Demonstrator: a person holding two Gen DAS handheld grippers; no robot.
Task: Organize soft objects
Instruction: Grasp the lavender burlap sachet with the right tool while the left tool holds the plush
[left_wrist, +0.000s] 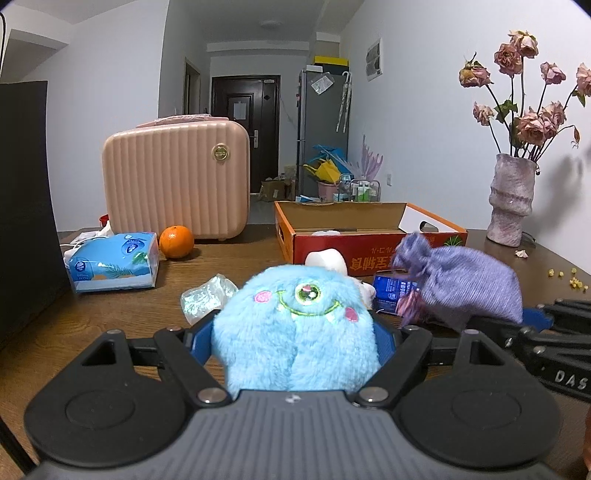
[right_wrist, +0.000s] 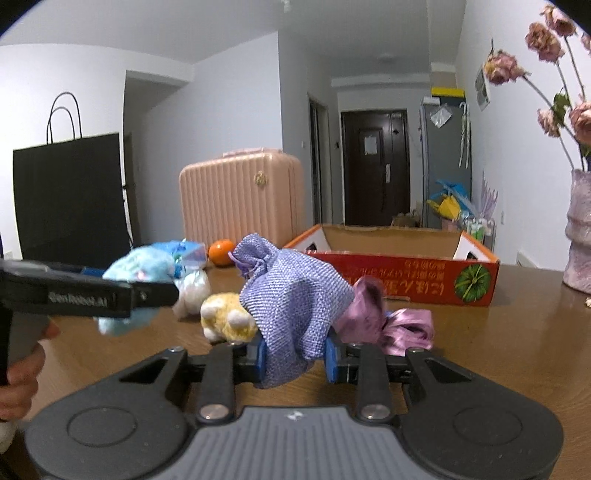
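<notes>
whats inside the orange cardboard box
Inside the orange cardboard box, a white rounded thing peeks over the front wall. The rest of the floor is hidden by the walls.

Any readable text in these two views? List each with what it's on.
"DAS": right gripper, cut off by the frame edge.
"GenRobot.AI": left gripper, blurred, uncertain.
Orange box: printed characters upside down, unreadable.
Tissue pack and blue packet: print too small.
</notes>
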